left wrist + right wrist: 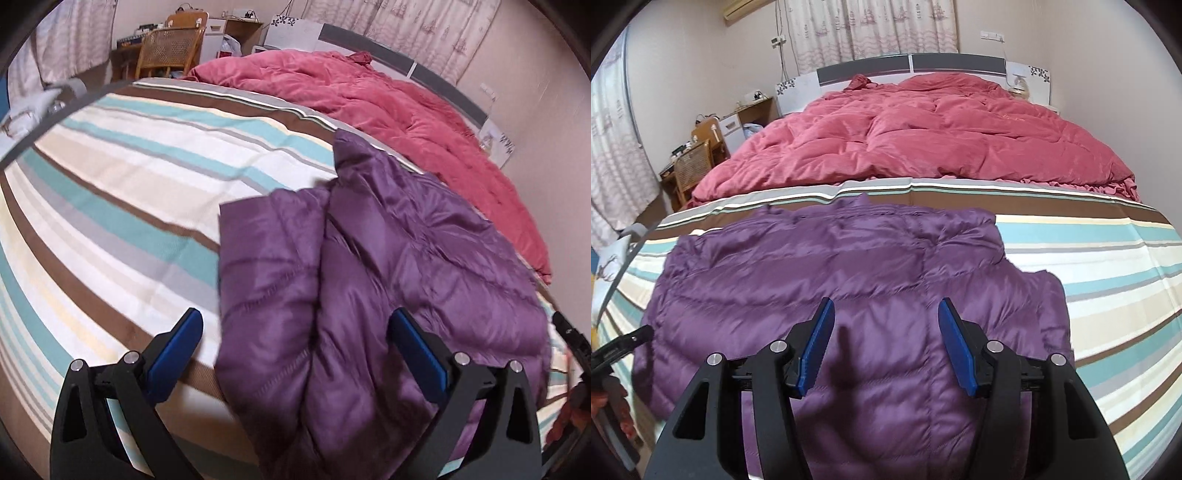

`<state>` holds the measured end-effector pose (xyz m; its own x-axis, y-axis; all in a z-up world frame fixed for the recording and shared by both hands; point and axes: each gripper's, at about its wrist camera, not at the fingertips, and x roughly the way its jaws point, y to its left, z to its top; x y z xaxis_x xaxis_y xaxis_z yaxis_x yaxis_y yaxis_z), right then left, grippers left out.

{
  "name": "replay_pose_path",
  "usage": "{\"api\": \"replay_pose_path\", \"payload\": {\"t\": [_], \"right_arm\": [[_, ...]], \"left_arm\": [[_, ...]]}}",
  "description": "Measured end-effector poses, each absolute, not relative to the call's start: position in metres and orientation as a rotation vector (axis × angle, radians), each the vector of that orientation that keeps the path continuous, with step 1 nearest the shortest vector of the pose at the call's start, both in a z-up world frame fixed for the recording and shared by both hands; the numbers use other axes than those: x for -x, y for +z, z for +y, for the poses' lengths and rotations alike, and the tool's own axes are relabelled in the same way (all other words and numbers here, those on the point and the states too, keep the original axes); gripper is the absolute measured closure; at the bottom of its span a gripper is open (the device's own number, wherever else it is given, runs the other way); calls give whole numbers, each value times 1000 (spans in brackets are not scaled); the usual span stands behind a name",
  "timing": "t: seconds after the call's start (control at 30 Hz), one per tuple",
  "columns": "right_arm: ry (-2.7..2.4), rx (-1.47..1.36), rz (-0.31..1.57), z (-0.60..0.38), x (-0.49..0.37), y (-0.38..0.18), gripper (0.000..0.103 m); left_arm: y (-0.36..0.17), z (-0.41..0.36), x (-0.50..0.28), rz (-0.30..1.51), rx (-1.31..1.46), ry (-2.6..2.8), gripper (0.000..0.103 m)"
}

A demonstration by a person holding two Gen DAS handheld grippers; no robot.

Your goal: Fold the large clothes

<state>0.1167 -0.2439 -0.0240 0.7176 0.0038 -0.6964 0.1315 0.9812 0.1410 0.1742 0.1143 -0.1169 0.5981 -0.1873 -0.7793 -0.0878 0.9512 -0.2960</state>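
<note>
Both tools, left (pixel 295 332) and right (pixel 886 325), spread, empty; jacket (pixel 849 280) looks puffy, light, slippery; pinch its hem.

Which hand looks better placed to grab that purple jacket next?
Probably the right gripper: its open fingers hover squarely over the purple puffer jacket, while the left gripper faces only the jacket's edge.

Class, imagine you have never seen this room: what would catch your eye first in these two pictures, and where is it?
First, the shiny purple puffer jacket spread on the striped bedsheet at the near end of the bed. Behind it, a rumpled pink quilt covers the far half up to the headboard. In the foreground, each hand-held gripper, left and right, hangs open above the jacket.
</note>
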Motion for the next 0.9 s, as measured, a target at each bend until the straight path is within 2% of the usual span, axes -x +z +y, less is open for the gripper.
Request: {"api": "replay_pose_path", "payload": {"t": [0.1, 0.27, 0.9], "right_arm": [[-41, -215, 769, -238, -106, -25, 71], [20, -224, 772, -217, -95, -29, 93], [101, -174, 826, -183, -112, -51, 93]], "left_arm": [[-119, 113, -168, 926, 343, -98, 2], [-128, 107, -164, 962, 358, -139, 2], [-135, 108, -156, 931, 407, -128, 13]]}}
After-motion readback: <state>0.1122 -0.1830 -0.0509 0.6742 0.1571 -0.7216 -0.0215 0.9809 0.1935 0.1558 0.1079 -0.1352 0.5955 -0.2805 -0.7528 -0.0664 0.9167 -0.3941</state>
